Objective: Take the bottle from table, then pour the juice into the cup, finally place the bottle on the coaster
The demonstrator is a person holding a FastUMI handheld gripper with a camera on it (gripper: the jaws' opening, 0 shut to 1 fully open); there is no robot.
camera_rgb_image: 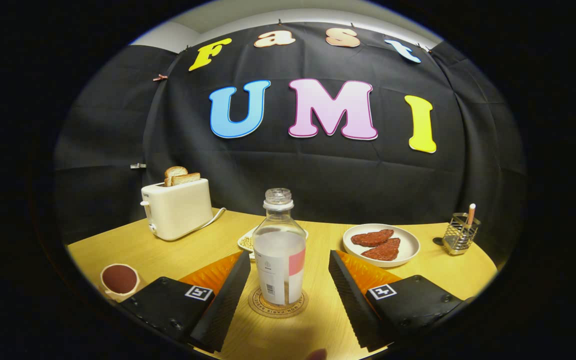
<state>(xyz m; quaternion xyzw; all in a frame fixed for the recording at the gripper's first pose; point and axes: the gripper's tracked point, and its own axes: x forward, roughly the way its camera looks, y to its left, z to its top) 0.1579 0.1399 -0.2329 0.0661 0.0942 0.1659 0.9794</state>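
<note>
Bottle upright on coaster, between your fingers, touching neither | hand-held gripper wide, empty | cup left on counter | step looks like final placing | next: back straight out, you mustn't clip it.

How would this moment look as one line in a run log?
bottle: upright on coaster | gripper: open, fingers either side | cup: beside finger

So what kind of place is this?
Likely a staged breakfast table in a booth: a toaster with bread, a plate of patties, a bottle between the open claw's fingers.
</note>
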